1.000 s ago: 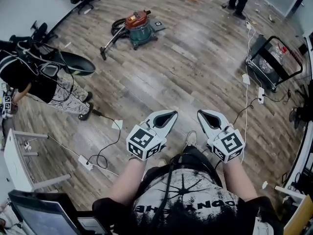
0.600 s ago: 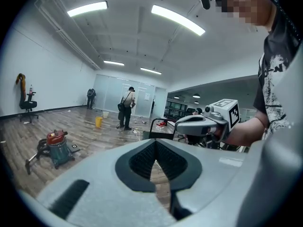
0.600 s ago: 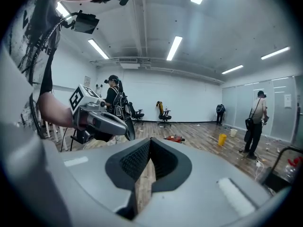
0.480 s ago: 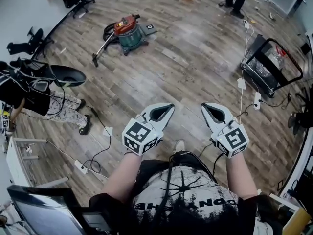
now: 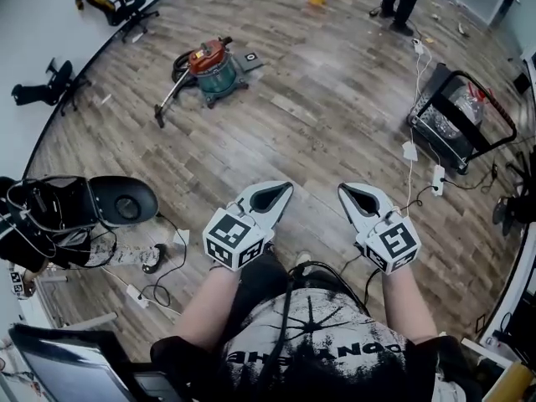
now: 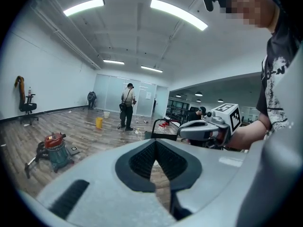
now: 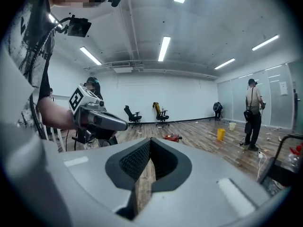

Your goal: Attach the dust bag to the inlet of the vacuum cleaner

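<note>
Head view: we are looking down at a wood floor (image 5: 335,99), and the vacuum cleaner (image 5: 209,64) is standing far off at the top left, well apart from both grippers.
Dust bag: we are not holding one. A flat dark thing (image 5: 250,58) is lying just beside the vacuum cleaner, and we cannot tell if it is the bag.
Left gripper (image 5: 285,190): its jaws are pressing together with nothing between them.
Right gripper (image 5: 346,193): its jaws are also sitting together and holding nothing.
Trip risk: white cables and plugs (image 5: 409,150) are lying on the floor to our right, and we are thinking a foot could catch on them.
Bump risk: an office chair (image 5: 121,201) is sitting near on our left and a black cart (image 5: 461,115) on our right, so a wide swing could be knocking into them.
Pipe risk: the long pipe (image 5: 167,100) is sticking out from the vacuum cleaner, and stepping on it could be tipping the machine.
Grab risk: we are guessing shut jaws would only be pushing the bag away.
Arm pose: both arms (image 5: 219,304) are reaching out in front of us, side by side, with tips pointing forward and a little down and marker cubes (image 5: 230,239) facing up.
</note>
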{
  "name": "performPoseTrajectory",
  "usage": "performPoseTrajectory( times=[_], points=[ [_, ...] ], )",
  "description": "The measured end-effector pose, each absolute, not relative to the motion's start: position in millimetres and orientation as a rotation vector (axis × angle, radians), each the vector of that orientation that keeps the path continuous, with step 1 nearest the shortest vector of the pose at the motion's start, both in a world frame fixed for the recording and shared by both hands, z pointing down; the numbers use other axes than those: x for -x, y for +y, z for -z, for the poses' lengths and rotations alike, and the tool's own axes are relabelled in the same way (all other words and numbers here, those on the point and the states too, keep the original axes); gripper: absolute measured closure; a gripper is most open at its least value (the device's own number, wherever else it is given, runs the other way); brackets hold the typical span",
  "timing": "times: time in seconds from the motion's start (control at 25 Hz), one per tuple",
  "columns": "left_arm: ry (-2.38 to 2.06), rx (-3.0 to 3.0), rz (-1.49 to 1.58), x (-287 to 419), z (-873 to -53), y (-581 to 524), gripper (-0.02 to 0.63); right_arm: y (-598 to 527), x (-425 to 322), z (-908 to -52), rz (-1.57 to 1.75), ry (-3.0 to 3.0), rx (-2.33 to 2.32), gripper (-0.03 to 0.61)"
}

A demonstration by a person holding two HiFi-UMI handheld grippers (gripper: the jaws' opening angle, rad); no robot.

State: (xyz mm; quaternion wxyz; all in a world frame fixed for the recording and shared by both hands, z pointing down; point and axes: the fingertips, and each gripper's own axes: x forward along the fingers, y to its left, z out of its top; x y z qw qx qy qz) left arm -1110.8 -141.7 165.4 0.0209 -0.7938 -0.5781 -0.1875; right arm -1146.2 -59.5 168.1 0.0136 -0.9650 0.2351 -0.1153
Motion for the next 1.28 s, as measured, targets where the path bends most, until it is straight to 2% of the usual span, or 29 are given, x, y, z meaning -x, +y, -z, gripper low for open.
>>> performPoseTrajectory(
  times=[0.32, 0.96, 1.28],
  points=[
    [-1.796, 2.478, 0.577, 1069, -176, -142, 0.614, -65, 1102, -170, 0.377, 0.778, 3.037, 0.574],
    [-1.836, 2.419, 0.508, 883, -173, -144, 0.614, -80, 909, -143, 0.380, 0.786, 3.133, 0.574],
    [-1.895, 2.382, 0.507, 838, -177, -147, 0.614, -85, 863, -151, 0.385, 0.723, 3.138, 0.574]
  ],
)
